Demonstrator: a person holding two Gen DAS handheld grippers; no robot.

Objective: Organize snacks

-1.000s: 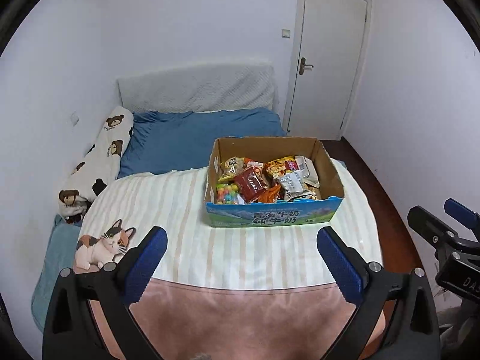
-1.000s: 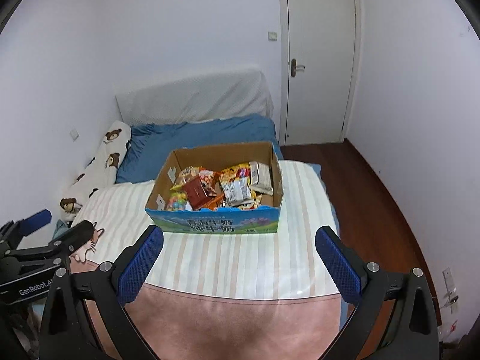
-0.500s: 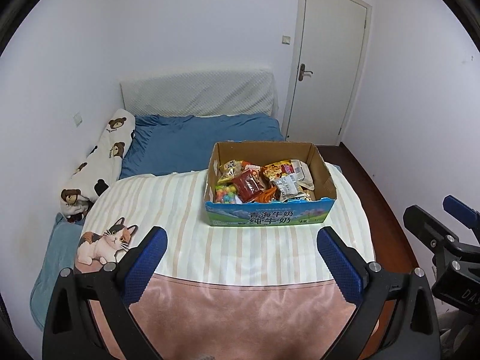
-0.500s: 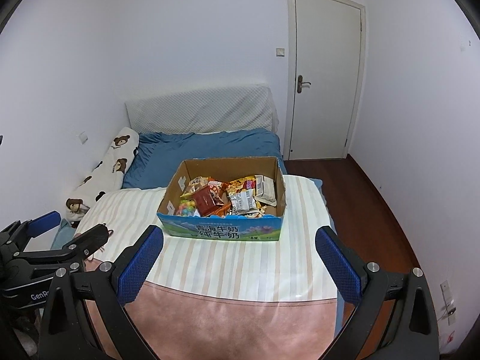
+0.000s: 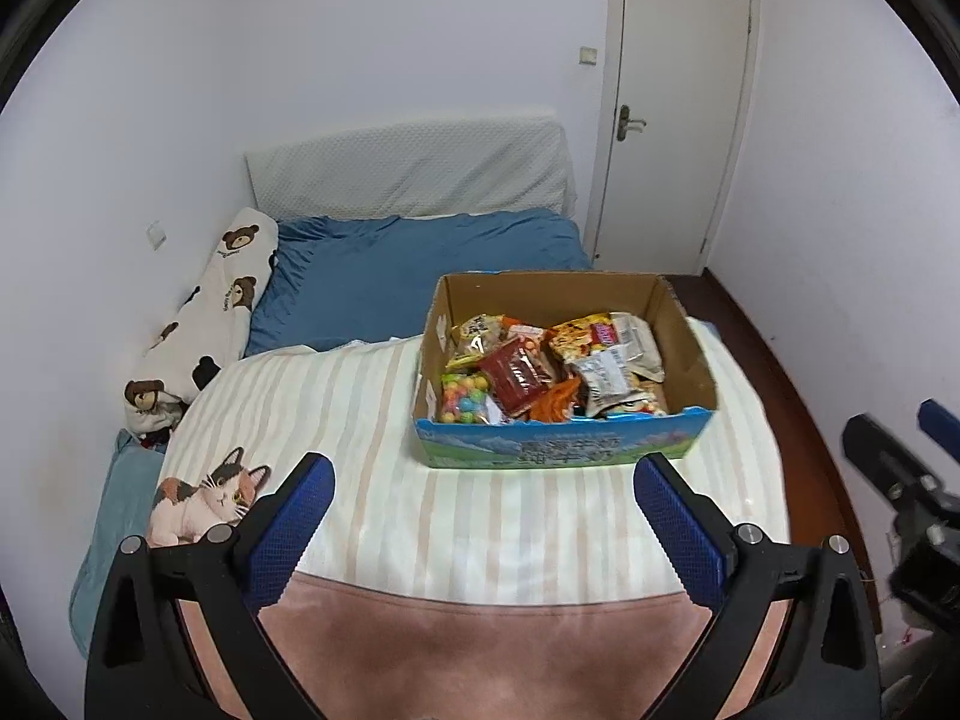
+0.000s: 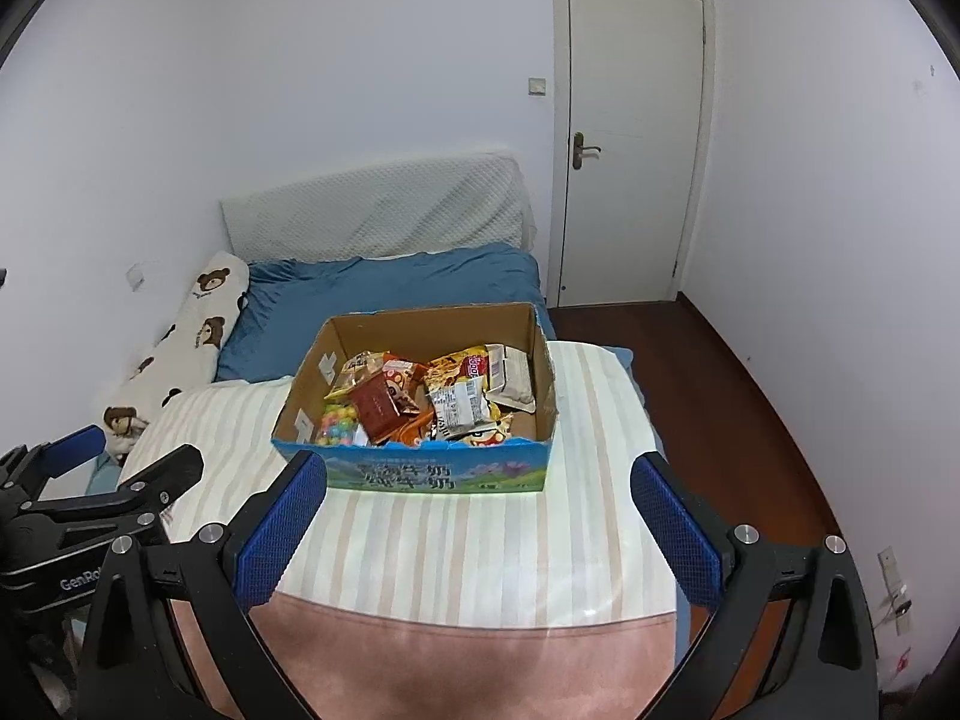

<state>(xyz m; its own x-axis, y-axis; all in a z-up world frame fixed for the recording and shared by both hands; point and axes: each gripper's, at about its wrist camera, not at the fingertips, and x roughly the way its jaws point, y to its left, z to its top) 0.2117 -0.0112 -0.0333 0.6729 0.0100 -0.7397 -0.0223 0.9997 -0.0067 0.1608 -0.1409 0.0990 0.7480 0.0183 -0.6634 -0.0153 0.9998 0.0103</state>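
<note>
A cardboard box (image 5: 690, 330) with a blue printed front stands on the striped blanket (image 5: 336, 408) on the bed. It holds several snack packets, among them a dark red packet (image 5: 517, 373) and a bag of coloured candy balls (image 5: 463, 399). The box also shows in the right wrist view (image 6: 543, 354). My left gripper (image 5: 483, 483) is open and empty, well short of the box. My right gripper (image 6: 477, 480) is open and empty, its jaws framing the box front from a distance.
A blue sheet (image 5: 390, 276) and a bear-print pillow (image 5: 222, 306) lie behind the box by the left wall. A cat print (image 5: 207, 495) is on the blanket's left. A closed white door (image 6: 630, 150) and dark wood floor (image 6: 720, 420) lie to the right.
Both views have pulled back and risen, then eased slightly toward the box. Both grippers stay open and the box has not moved.
</note>
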